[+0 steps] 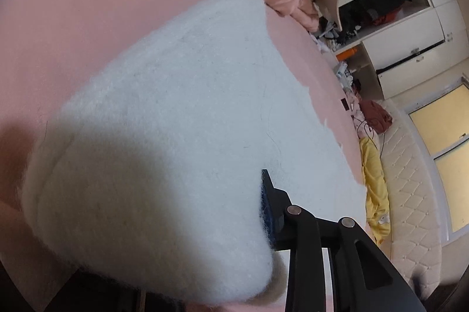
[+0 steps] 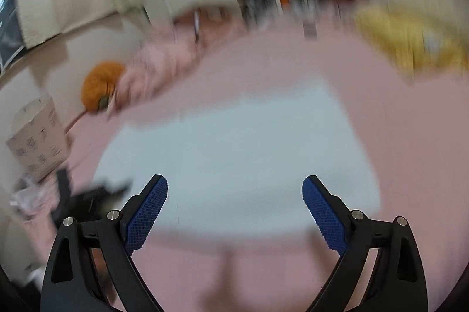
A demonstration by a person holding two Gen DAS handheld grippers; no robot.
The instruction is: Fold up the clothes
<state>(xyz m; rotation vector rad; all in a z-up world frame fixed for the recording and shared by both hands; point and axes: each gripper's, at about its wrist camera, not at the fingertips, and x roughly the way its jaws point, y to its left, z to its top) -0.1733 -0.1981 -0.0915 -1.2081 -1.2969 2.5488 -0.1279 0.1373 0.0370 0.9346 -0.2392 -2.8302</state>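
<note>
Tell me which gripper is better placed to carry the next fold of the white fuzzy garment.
Left, probably. The left gripper is already clamped on the white fuzzy garment's near edge. The right gripper hangs over the pink bedsheet with its jaws spread wide, holding nothing.

The pink bed sheet (image 2: 395, 112) lies bare on most sides of the white fluffy garment (image 2: 234, 153) — open ground to its right and along the near edge. The right gripper (image 2: 234, 209) hangs above that near edge with its blue pads spread wide and nothing between them. On the left the room narrows: a heap of pink bedding (image 2: 158, 68) and an orange cushion (image 2: 99, 86) sit close to the garment's far left corner, with a patterned box (image 2: 38, 142) by the bed's edge. A yellow cloth (image 2: 410, 42) lies at the far right, well apart. In the left wrist view the garment fills the space in front of the left gripper (image 1: 268, 209), its one visible blue pad pressed against the fluff — the other finger is hidden.
</note>
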